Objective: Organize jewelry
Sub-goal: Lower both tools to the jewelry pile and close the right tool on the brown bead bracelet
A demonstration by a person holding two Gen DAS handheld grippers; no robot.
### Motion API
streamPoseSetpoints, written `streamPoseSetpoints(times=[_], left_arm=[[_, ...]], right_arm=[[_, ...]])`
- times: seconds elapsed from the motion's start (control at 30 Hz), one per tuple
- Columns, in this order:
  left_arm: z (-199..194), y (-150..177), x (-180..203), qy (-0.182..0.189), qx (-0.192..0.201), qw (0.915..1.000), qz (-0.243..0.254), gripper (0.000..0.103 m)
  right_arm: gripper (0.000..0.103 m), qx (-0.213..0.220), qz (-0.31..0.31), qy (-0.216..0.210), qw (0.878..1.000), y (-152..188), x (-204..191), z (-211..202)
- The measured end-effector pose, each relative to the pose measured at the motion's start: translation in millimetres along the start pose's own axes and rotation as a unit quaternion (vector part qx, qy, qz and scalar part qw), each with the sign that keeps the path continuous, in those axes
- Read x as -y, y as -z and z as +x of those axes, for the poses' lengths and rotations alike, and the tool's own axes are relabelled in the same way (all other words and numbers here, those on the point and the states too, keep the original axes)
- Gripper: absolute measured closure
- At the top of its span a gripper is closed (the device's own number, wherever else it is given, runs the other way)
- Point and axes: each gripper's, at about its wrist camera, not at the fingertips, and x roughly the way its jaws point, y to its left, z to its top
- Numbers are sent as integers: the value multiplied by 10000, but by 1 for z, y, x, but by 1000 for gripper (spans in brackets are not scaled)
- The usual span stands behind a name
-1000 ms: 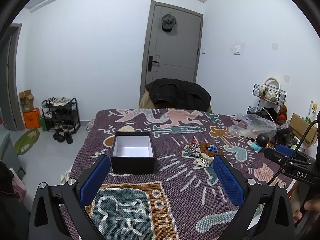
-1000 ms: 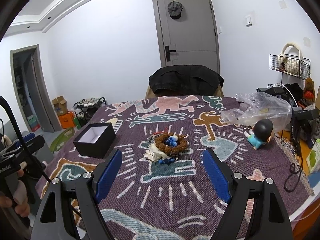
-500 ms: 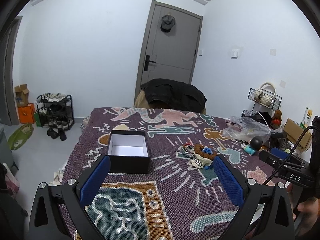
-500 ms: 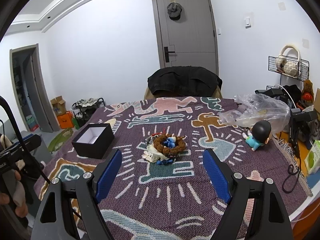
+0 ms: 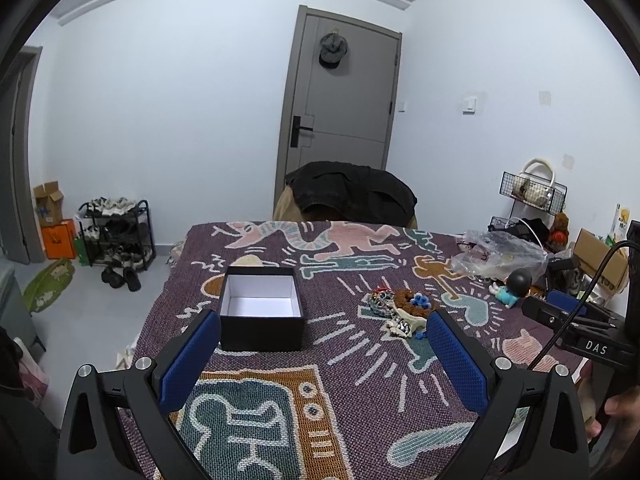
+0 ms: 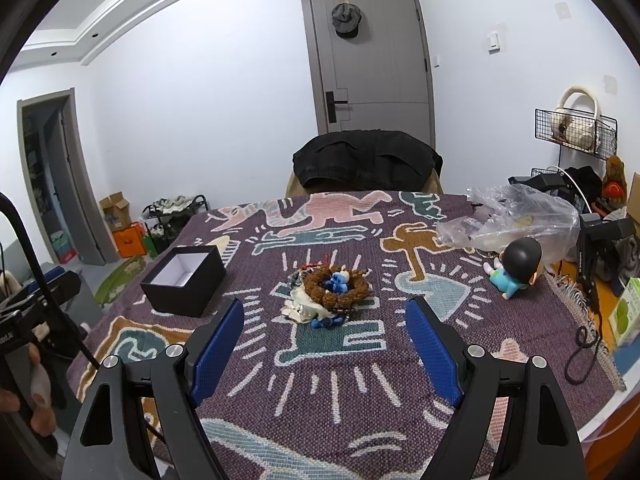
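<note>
An open black box with a white inside (image 5: 260,308) stands on the patterned cloth, left of centre; it also shows in the right wrist view (image 6: 184,280). A pile of jewelry (image 6: 328,294), with a brown bead bracelet, blue pieces and pale pieces, lies mid-table; it shows in the left wrist view (image 5: 400,312) too. My left gripper (image 5: 322,340) is open and empty, near the front edge, short of the box. My right gripper (image 6: 325,330) is open and empty, just short of the pile.
A doll with a black head (image 6: 516,268) and a clear plastic bag (image 6: 512,220) lie at the right of the table. A chair with a black jacket (image 6: 366,164) stands behind it. A green carton (image 6: 626,316) sits at the right edge.
Both grippers have risen and pulled back slightly, so the box and pile sit a little lower and smaller in view. Both stay open and empty.
</note>
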Motion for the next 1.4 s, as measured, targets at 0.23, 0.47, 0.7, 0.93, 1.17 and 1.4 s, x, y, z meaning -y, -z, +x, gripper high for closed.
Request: streamPoseSetpoints(times=[0.23, 0.47, 0.7, 0.93, 1.17, 1.4], left_arm=[[4, 1, 2, 80, -76, 9999, 1, 0], [17, -3, 11, 160, -184, 9997, 27, 0], [37, -10, 24, 443, -329, 9985, 31, 0], [66, -16, 34, 682, -611, 9958, 13, 9], [99, -17, 43, 932, -1081, 9897, -144, 28], [136, -14, 48, 1230, -1590, 9784, -486, 48]], right_arm=[[20, -47, 10, 6, 10000, 1, 2, 4], [20, -172, 111, -14, 9998, -1, 14, 14], [20, -218, 312, 7, 9993, -9, 38, 22], [21, -323, 502, -56, 9982, -14, 57, 36], [31, -581, 743, -357, 9949, -17, 67, 63], [40, -954, 1077, -612, 9877, -14, 72, 97]])
